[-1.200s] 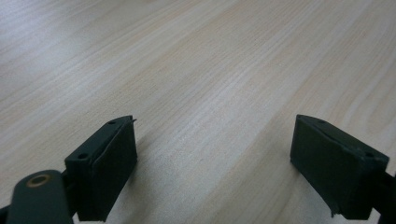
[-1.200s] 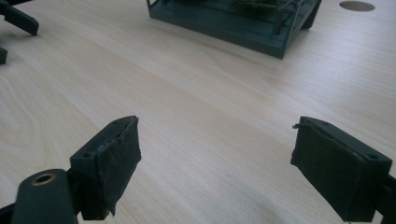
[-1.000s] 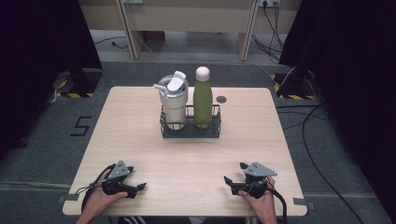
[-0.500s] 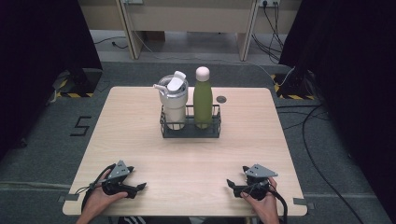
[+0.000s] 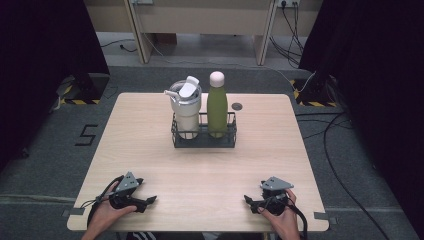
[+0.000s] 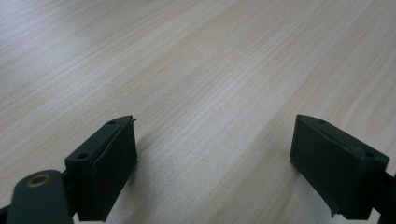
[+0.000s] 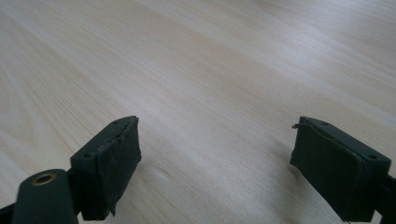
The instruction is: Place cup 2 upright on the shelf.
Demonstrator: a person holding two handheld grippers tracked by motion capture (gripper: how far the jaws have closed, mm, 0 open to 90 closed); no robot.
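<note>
Claws come first at the near edge of the desk (image 5: 150, 150), one in each of your hands: your left claw (image 5: 150, 200) at the near left corner, your right claw (image 5: 247, 201) at the near right, both pointing inward across the bare wood. Each gripper view looks along its own pair of black pads (image 6: 114, 158) standing well apart with nothing but pale grain between them (image 7: 116, 158); both claws are open and hold nothing.

Farther off, mid-desk and toward the far side, a black wire rack (image 5: 204, 136) carries two vessels side by side: a cream tumbler (image 5: 185, 111) with a flip lid on your left and a green bottle (image 5: 217, 107) with a pink cap on your right, both upright. They stand close, perhaps touching; from the high view the gap is hard to read. Just beyond the rack, a small dark disc (image 5: 237, 106) lies on the desk.

Judged from here, the risk lies in the reach. The bottle is tall and narrow, and the rack's rail holds it only low down; a claw that arrives off-centre or high could tip it against the tumbler. A one-sided pull may also drag the light rack along rather than free the vessel. The smooth bottle could slip in a shallow pinch. Trailing cables at both wrists might snag the desk edge as you extend.
</note>
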